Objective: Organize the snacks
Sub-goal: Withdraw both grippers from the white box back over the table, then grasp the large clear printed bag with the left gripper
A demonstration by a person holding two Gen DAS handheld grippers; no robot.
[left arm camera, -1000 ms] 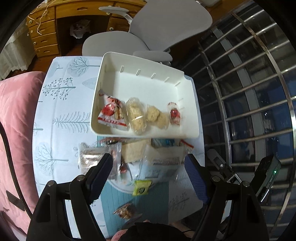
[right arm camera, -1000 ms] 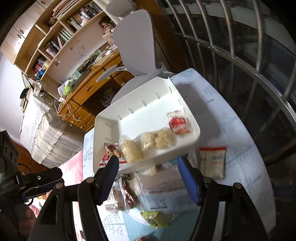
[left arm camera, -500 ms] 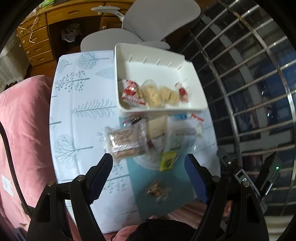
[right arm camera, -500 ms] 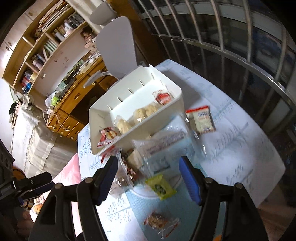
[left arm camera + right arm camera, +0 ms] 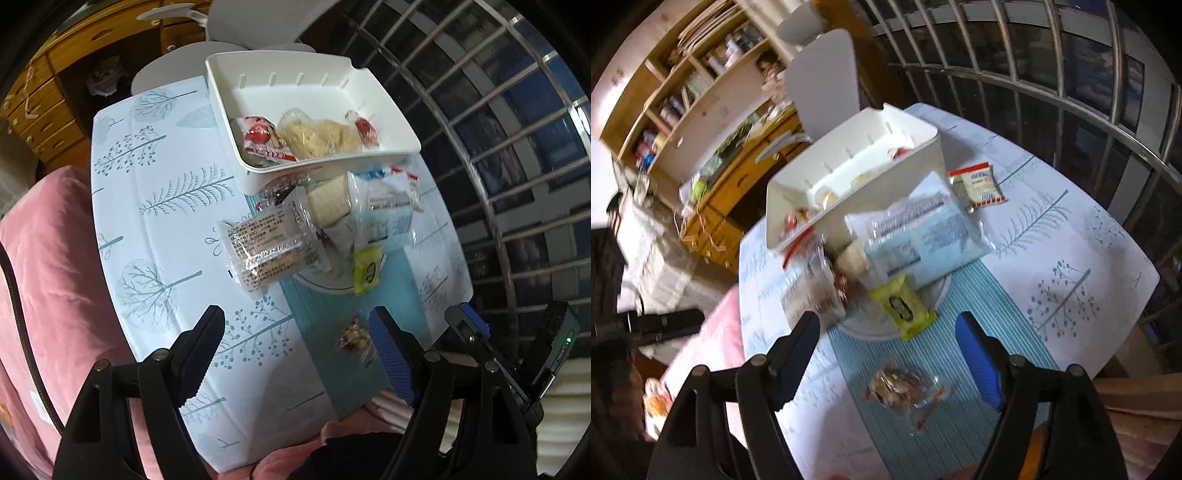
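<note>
- The left gripper [image 5: 295,343] hangs over the table with its jaws wide apart and nothing between them, only tablecloth [image 5: 155,206] below.
- The right gripper [image 5: 886,343] has its jaws opening, with nothing pressed by the pads; a small clear packet of mixed nuts [image 5: 905,387] lies on the striped teal mat [image 5: 979,306] below the gap, apart from both fingers.
- Landmark: the white bin [image 5: 369,99], at the far side of the table.
- Inside the bin, along its near wall, lie a red-and-white packet [image 5: 262,138], a clear bag of pale puffed pieces [image 5: 317,138] and a small red-wrapped snack [image 5: 364,127].
- Just in front of the bin, a heap of snacks sits on a white plate [image 5: 879,325]: a clear-wrapped bar with printed text [image 5: 273,243], a pale block [image 5: 328,201], and a large blue-and-white bag [image 5: 923,236] leaning against the bin's near wall.
- A yellow-green packet [image 5: 903,302] lies on the plate's near edge, on the side of the heap away from the bin.
- To the right of the bin, as the right wrist view shows it, a small red-edged packet [image 5: 979,182] lies flat on the tablecloth, separate from the heap.
- Behind the bin stands a grey chair [image 5: 823,77]; beyond it, a wooden desk [image 5: 738,177] and shelves, blurred.
- Left of the table is a pink cushion [image 5: 40,258]; right of it, a metal window grille [image 5: 498,122].
</note>
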